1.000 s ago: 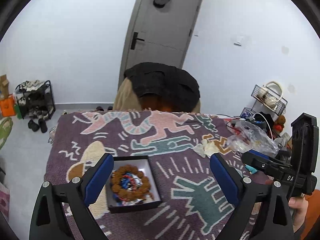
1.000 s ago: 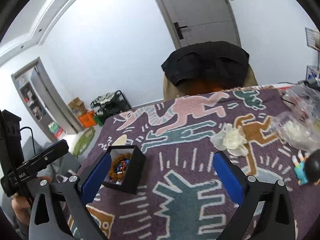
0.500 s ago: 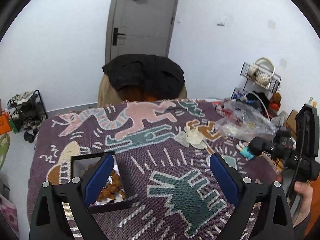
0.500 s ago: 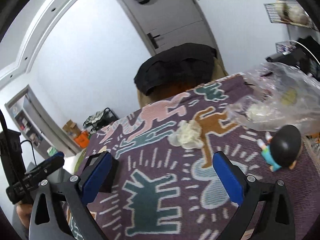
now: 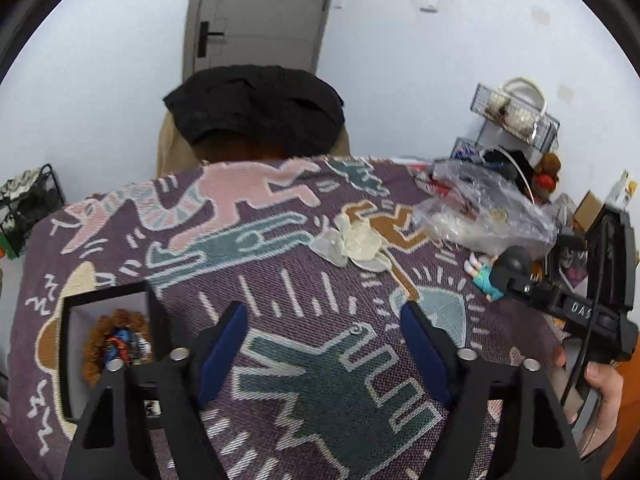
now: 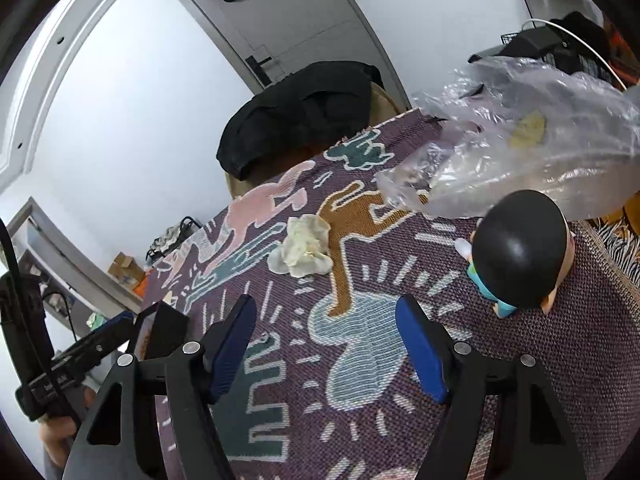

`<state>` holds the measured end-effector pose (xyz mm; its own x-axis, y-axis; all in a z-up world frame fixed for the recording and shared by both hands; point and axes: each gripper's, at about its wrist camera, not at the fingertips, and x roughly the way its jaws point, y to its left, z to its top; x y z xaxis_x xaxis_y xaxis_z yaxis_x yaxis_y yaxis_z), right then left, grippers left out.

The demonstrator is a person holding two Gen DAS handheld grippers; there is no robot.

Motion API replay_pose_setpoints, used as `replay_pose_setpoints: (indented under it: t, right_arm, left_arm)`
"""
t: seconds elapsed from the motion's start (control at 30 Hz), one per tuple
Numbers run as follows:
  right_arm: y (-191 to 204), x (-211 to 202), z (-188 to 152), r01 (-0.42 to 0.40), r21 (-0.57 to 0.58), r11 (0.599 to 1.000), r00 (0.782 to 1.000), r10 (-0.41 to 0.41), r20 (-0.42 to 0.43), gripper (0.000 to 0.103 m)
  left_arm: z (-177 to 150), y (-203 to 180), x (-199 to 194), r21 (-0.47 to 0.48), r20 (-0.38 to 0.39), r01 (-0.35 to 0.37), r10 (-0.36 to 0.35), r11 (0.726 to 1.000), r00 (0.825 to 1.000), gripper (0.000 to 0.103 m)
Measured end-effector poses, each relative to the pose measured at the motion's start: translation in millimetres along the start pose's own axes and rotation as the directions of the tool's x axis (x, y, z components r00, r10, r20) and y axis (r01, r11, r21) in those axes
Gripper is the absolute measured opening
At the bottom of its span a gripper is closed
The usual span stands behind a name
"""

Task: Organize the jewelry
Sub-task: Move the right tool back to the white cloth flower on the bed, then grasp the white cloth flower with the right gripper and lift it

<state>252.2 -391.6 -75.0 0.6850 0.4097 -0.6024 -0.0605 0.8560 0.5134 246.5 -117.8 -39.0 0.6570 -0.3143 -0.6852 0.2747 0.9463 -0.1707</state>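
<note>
Both claws have swung rightward since a second ago: the black jewelry box (image 5: 108,344), which sat between the left claw's fingers then, now lies off beyond the left finger, and the pads of both claws stand nearer together than they did. The left claw (image 5: 322,346) hovers over the patterned cloth (image 5: 280,280) on the tabletop, its blue pads apart with nothing between them but the woven teal creature. The right claw (image 6: 326,344) is likewise parted and empty, pointing toward the pale translucent pouch (image 6: 304,250) that lies alone near the middle of the cloth.

Inside the open box sits a ring of brown beads (image 5: 100,336) around some red and blue pieces, so part of the jewelry is already put away; the box stays at the left edge, probably so that it is within the left claw's reach while the right one fetches. A yellowish glint shows in the pouch, though what it holds is too small to tell; I judge it the next thing to collect.

Room for moving is good in the centre, where bare cloth lies on all sides of the pouch. To the right it tightens: a crumpled clear plastic bag (image 6: 540,136) and a black-haired figurine (image 6: 516,252) crowd that edge, the figurine just beside the right claw's path.
</note>
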Motion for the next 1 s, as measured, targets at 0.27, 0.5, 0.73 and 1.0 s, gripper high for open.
replay_pose_setpoints:
  t: [0.27,0.5,0.73,1.0]
  right_arm:
    - [-12.4,-2.0,-9.3,0.013,0.004,1.0,1.0,-0.013,0.002,0.073]
    - [-17.4,0.6,-13.7,0.005,0.009,1.0,1.0,-0.005,-0.003,0.073]
    - [-17.2,10.8,-15.2,0.002,0.014,1.0,1.0,-0.002,-0.021,0.073]
    - [-6.9,28.1,-2.4,0.006,0.021,1.0,0.999,-0.005,-0.051,0.063]
  left_arm:
    - [-10.6,-19.0,52.1,0.023,-0.132,0.039,-0.036,0.999,0.991,0.057]
    - [-11.8,-26.6,91.9,-0.003,-0.211,0.047,-0.047,0.999,0.976,0.037]
    - [-12.0,-22.8,114.3,-0.063,-0.247,0.021,-0.036,0.998,0.968,0.035]
    - [-14.8,-30.4,121.8,-0.031,-0.252,-0.02,0.012,0.999,0.968,0.022]
